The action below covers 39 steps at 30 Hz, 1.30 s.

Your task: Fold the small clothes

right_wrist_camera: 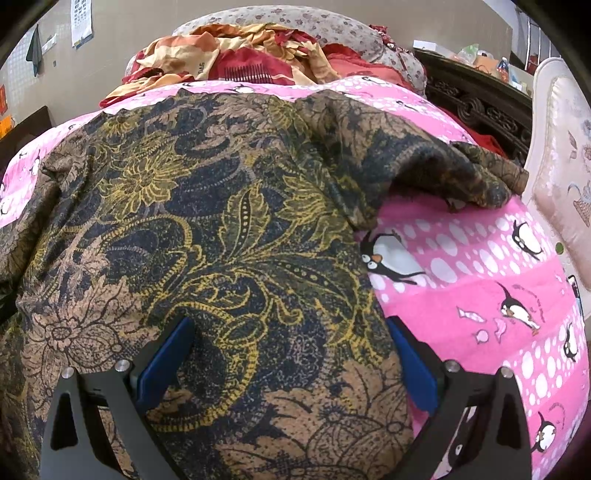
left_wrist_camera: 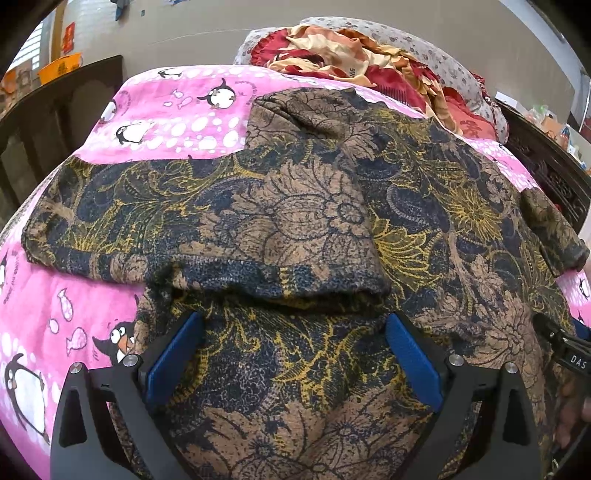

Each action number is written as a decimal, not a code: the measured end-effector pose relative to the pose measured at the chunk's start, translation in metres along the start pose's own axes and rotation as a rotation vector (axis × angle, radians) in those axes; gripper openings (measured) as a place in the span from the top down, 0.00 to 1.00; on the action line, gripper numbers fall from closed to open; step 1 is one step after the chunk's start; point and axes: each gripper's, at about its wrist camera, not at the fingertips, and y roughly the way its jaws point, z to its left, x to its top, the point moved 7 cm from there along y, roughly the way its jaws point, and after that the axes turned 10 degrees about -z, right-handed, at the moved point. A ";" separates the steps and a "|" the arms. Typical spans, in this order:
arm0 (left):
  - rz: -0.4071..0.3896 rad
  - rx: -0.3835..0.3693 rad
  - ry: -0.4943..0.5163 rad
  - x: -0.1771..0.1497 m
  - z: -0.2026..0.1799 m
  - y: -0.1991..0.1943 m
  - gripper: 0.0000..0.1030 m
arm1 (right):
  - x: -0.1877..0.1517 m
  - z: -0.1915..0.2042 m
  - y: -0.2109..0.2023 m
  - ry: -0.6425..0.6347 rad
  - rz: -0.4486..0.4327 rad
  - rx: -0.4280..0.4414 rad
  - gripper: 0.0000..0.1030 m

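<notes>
A brown, navy and yellow floral garment point(left_wrist_camera: 424, 206) lies spread on a pink penguin bedsheet point(left_wrist_camera: 177, 110). One sleeve point(left_wrist_camera: 258, 229) is folded across the body, its cuff edge just ahead of my left gripper point(left_wrist_camera: 295, 332). That gripper is open, its blue pads point(left_wrist_camera: 173, 354) wide apart over the lower cloth. The right gripper's black body point(left_wrist_camera: 565, 350) shows at the right edge, with a hand below it. In the right wrist view my right gripper point(right_wrist_camera: 288, 343) is open over the garment point(right_wrist_camera: 221, 221) near its right side edge. The other sleeve point(right_wrist_camera: 461, 173) stretches right on the sheet point(right_wrist_camera: 480, 288).
A heap of red and gold bedding point(left_wrist_camera: 354, 48) and a grey flowered pillow point(right_wrist_camera: 295, 22) lie at the far end. A dark carved headboard point(right_wrist_camera: 476, 99) runs along the right, with a cream padded chair point(right_wrist_camera: 565, 155) beside it. Dark wooden furniture point(left_wrist_camera: 55, 110) stands left.
</notes>
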 end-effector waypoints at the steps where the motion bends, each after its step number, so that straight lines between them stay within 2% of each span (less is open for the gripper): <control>1: 0.001 0.002 0.001 0.000 0.000 0.000 0.19 | 0.000 0.000 0.000 -0.001 0.000 -0.001 0.00; 17: 0.028 0.022 0.021 0.001 -0.003 0.009 0.17 | 0.002 0.003 0.002 -0.017 0.017 -0.015 0.00; 25: 0.019 0.000 0.001 0.001 -0.001 0.007 0.17 | 0.002 0.004 0.003 -0.023 0.019 -0.021 0.00; 39: 0.025 -0.004 0.012 -0.001 -0.001 0.004 0.17 | 0.000 0.008 0.005 -0.083 0.043 -0.085 0.00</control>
